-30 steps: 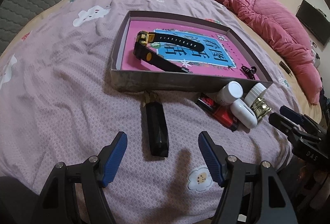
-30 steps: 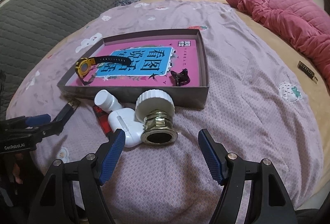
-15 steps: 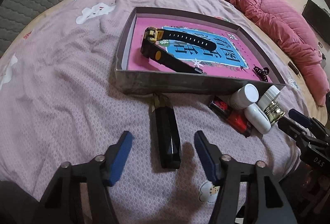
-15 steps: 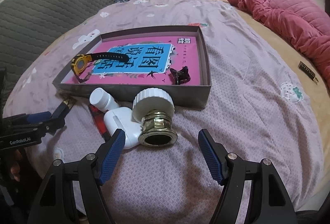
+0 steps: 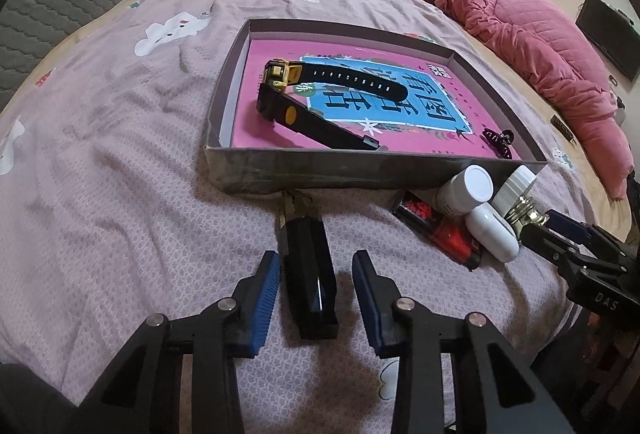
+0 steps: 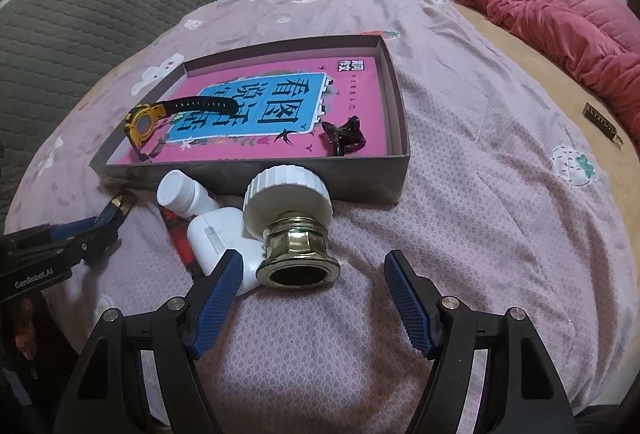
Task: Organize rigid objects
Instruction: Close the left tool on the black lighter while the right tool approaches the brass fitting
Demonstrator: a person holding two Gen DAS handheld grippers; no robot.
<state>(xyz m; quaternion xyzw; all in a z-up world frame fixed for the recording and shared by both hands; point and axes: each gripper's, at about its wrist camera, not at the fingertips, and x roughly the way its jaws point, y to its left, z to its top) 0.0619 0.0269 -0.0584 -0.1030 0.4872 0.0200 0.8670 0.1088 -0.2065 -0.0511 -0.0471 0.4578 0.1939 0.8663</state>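
A slim black bar with a gold tip (image 5: 308, 274) lies on the purple bedspread in front of the grey box (image 5: 360, 170). My left gripper (image 5: 315, 261) straddles the bar, its jaws closing; a small gap shows at each blue pad. Inside the box are a pink book, a black-and-yellow watch (image 5: 320, 90) and a dark hair clip (image 5: 498, 140). In the right wrist view my right gripper (image 6: 313, 260) stands open just short of a white-capped brass fitting (image 6: 292, 218), not touching it.
Against the box's front wall lie a white bottle (image 5: 466, 190), a white oval case (image 5: 492, 230) and a red packet (image 5: 440, 234). A pink quilt (image 5: 540, 34) is heaped at the far right. A grey padded headboard (image 6: 80, 14) runs along the left.
My left gripper's jaws have narrowed from wide open to close around the black bar, and it has come slightly nearer to it. The right gripper has stayed open and nearly still.
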